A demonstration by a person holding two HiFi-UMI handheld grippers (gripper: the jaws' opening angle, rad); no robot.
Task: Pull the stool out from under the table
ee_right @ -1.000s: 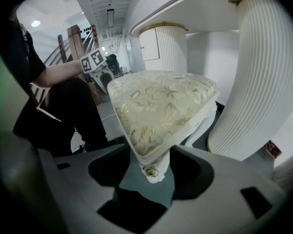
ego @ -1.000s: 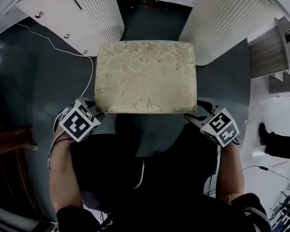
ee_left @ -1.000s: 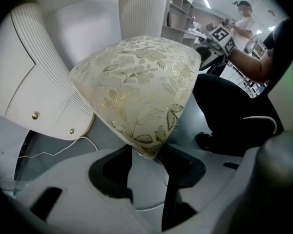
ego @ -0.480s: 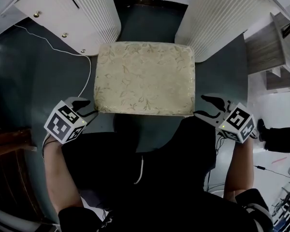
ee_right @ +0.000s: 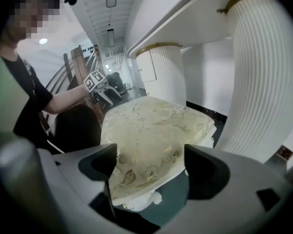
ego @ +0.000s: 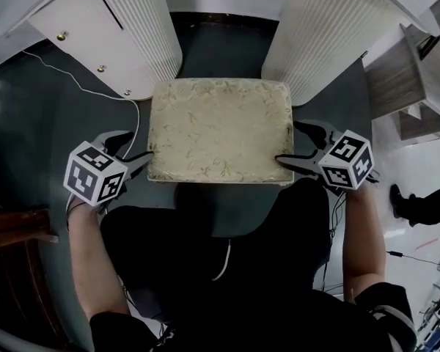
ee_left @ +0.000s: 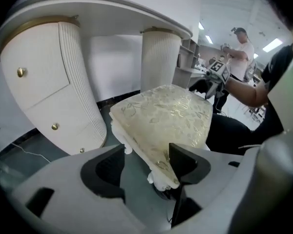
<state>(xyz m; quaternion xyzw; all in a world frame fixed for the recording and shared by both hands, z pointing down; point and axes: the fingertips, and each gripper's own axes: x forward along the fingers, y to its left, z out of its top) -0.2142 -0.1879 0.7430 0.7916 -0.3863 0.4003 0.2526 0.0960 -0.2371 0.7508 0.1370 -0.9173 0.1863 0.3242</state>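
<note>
The stool (ego: pixel 220 127), with a cream floral cushion, stands on the dark floor in front of the white table's two fluted pedestals (ego: pixel 143 28). My left gripper (ego: pixel 136 147) hovers at the stool's front left corner and my right gripper (ego: pixel 288 141) at its front right corner. Both have just been opening their jaws. In the left gripper view the cushion corner (ee_left: pixel 158 167) lies between the spread jaws of the left gripper (ee_left: pixel 147 152), nearer the right one. In the right gripper view the other corner (ee_right: pixel 136 179) sits inside the wide jaws of the right gripper (ee_right: pixel 151 152), unpressed.
A white cable (ego: pixel 81 72) trails over the floor left of the stool. Wooden furniture (ego: pixel 15 226) stands at the left and grey steps (ego: pixel 411 86) at the right. A shoe of another person (ego: pixel 398 199) shows at the right edge. My dark-clothed legs are just behind the stool.
Both grippers came off the stool's front corners, swung outward, then rose beside those corners with wider jaws. The stool has stayed where it was.
</note>
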